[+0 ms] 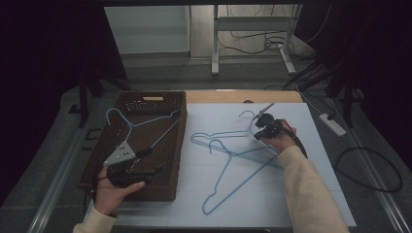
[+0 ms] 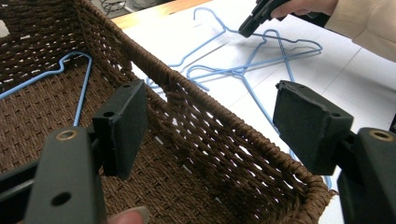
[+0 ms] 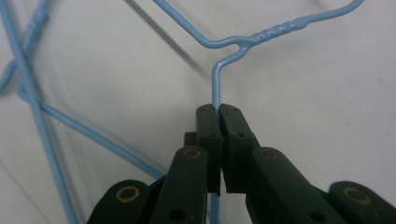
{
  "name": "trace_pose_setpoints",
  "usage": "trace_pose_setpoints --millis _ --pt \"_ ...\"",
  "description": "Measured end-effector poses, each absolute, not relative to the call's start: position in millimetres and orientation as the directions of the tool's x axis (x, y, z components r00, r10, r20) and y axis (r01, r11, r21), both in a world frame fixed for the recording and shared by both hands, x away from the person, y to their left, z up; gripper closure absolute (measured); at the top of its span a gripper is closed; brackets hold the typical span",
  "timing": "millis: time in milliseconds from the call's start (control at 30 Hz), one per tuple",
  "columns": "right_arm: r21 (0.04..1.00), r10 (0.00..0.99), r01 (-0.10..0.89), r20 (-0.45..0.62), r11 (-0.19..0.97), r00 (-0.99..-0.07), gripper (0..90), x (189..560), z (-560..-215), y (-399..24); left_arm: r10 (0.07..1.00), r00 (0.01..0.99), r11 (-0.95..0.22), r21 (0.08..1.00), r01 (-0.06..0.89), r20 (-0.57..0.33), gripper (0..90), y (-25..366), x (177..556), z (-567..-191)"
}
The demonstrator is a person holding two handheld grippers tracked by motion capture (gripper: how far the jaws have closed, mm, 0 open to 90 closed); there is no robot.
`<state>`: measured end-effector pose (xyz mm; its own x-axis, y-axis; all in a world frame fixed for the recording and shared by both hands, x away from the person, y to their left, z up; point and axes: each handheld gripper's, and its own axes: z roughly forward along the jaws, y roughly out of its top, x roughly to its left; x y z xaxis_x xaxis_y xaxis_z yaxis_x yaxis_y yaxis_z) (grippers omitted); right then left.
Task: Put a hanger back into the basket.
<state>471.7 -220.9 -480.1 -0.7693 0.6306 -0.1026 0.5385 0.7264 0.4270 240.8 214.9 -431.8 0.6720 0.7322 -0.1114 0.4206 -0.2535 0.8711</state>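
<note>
The right claw (image 3: 219, 116) is seen clamped on the thin wire of a blue hanger (image 3: 261, 37), just below the twisted neck, w/ the jaws pressed together on the wire and no gap visible. In the high view the same right claw (image 1: 265, 127) is placed at the far right part of the white sheet (image 1: 301, 194) on the desk, near the hook end of that hanger (image 1: 218, 138).

The left claw (image 2: 210, 116) is held wide apart and empty; its pads straddle the near rim of the brown woven basket (image 2: 224, 135). In the high view the left claw (image 1: 141, 162) is seen over the basket (image 1: 160, 191), held in the left hand (image 1: 114, 191).

A second blue hanger (image 1: 228, 170) lies on the sheet, crossed over/under the gripped one; which is on top can't be told. A third hanger (image 1: 141, 124) already lies in the basket, so the work is judged to be moving hangers from desk to basket, approx. one of three done.

Handling, as judged: the hanger is light, thin coated wire, springy rather than stiff, and prob. slippery in flat pads. A grip on a single strand lets it swing and pivot about the pinch point. The neck, near the twist, is reckoned the best hold: it sits close to the balance line, and the twist gives a stop vs. sliding. The crossed wires may snag, so the second hanger could be dragged along when the first is lifted. Nothing fragile is involved; bending is the main risk.
</note>
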Motion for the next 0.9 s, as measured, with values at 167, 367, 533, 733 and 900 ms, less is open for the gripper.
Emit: trace_pose_setpoints --millis 167,367,533,733,900 --pt "0.478 0.624 0.51 -0.109 0.716 -0.774 87.9 460 -467 -228 0.732 0.672 -0.253 0.871 0.42 -0.112 27.4 215 241 -431" --pt "0.537 0.61 0.468 -0.115 0.702 -0.784 88.1 443 -453 -237 0.732 0.672 -0.247 0.874 0.418 -0.114 27.6 216 240 -430" --pt "0.583 0.595 0.424 -0.131 0.693 -0.793 88.2 426 -441 -244 0.73 0.673 -0.247 0.873 0.42 -0.117 27.7 215 240 -430" --pt "0.619 0.588 0.394 -0.137 0.679 -0.797 88.3 409 -429 -251 0.73 0.674 -0.247 0.873 0.42 -0.117 27.8 214 241 -430" --pt "0.643 0.58 0.367 -0.149 0.672 -0.801 88.3 395 -420 -256 0.729 0.674 -0.247 0.873 0.421 -0.119 27.8 213 241 -430"
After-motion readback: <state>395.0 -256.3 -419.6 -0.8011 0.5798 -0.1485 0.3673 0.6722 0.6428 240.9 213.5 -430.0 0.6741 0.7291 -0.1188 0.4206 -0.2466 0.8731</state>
